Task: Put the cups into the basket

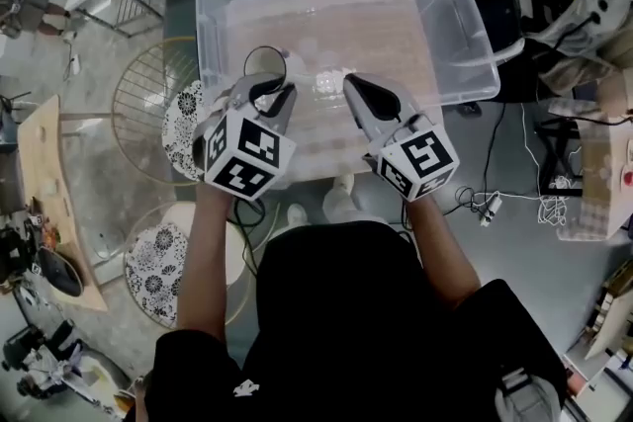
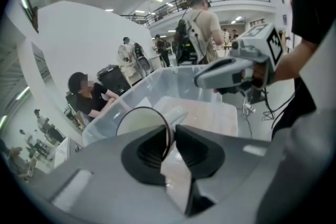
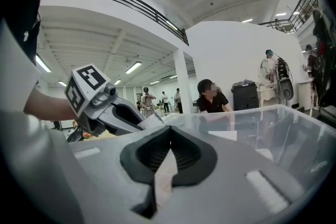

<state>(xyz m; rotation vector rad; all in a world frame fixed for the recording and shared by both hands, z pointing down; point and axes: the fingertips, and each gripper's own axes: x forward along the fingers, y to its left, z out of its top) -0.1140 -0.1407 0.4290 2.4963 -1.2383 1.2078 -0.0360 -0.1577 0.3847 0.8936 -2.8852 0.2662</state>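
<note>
A pale cup [image 1: 265, 64] with a thin dark rim hangs over the near left corner of the clear plastic bin [image 1: 465, 25]. My left gripper [image 1: 267, 90] is shut on the cup. In the left gripper view the two pads pinch the wall of the cup [image 2: 137, 121] at its right side, and my left gripper [image 2: 171, 139] points down into the bin [image 2: 152, 86]. My right gripper [image 1: 350, 82] is beside it to the right over the bin's near edge. It is shut with nothing between its jaws, as the right gripper view [image 3: 169, 142] shows.
Something clear and shiny [image 1: 326, 82] lies in the bin between the grippers. Left of the bin stand round wire racks [image 1: 143, 104] with patterned plates [image 1: 183, 119]. Cables [image 1: 485, 205] run over the floor at right. A seated person [image 3: 212, 97] is beyond the bin's far wall.
</note>
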